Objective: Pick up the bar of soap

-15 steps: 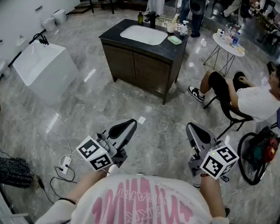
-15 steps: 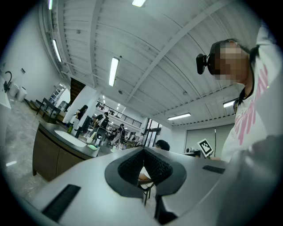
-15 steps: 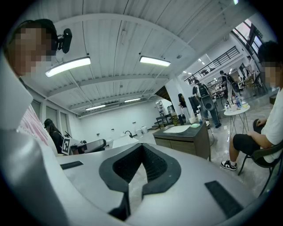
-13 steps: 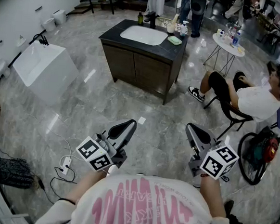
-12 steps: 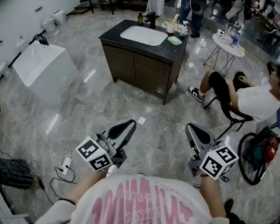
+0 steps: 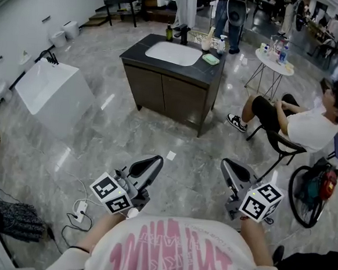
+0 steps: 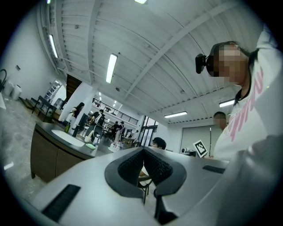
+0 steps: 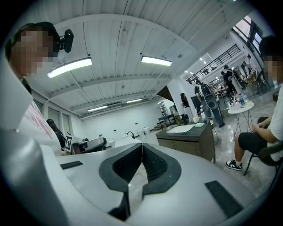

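Observation:
The bar of soap (image 6: 210, 59) is pale green and lies on the right end of the dark vanity top (image 6: 135, 48), beside the white sink; it also shows small in the left gripper view as the soap (image 7: 90, 145) and in the right gripper view as the soap (image 8: 200, 125). Both grippers are far from it, held close in front of my body over the floor. My left gripper (image 6: 153, 159) is shut with nothing in it, its pads meeting (image 7: 143, 152). My right gripper (image 6: 228, 163) is shut and empty too (image 8: 141, 147).
A white tub (image 6: 50, 90) stands at the left. A person sits on a chair (image 6: 310, 122) at the right, near a round side table (image 6: 274, 57) with bottles. Cables and a power strip (image 6: 80, 207) lie on the floor by my left. People stand behind the vanity.
The vanity and the rest of the room have slid down a little in the head view, and more of the far room shows. Both grippers stay shut at the same spacing.

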### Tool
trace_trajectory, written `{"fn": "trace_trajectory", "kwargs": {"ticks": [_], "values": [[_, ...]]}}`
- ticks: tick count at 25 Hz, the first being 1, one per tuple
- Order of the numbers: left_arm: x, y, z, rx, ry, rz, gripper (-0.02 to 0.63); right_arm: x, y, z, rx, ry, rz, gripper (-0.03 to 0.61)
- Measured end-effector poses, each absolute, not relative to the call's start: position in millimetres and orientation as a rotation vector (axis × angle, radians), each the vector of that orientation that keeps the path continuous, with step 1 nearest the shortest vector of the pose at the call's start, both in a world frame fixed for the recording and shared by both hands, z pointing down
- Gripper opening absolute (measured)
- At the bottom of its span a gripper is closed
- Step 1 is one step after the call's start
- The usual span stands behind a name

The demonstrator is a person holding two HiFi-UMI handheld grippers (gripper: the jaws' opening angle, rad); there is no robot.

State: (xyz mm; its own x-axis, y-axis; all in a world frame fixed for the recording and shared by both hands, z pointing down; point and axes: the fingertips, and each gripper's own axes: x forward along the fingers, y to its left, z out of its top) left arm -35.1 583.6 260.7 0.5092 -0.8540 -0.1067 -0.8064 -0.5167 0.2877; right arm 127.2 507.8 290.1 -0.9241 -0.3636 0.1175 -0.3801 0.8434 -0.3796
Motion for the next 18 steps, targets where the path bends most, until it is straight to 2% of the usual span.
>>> {"fn": "trace_trajectory", "kwargs": {"ticks": [11,18], "values": [[-49,558,268,2.655,-1.354,-0.338,0.009,136,481,311,0.792,-2.980,0.673,0.012],[-52,479,284,2.635,-1.344,-0.323,0.009,136,395,313,0.849,-3.013,0.689,0.012]]}}
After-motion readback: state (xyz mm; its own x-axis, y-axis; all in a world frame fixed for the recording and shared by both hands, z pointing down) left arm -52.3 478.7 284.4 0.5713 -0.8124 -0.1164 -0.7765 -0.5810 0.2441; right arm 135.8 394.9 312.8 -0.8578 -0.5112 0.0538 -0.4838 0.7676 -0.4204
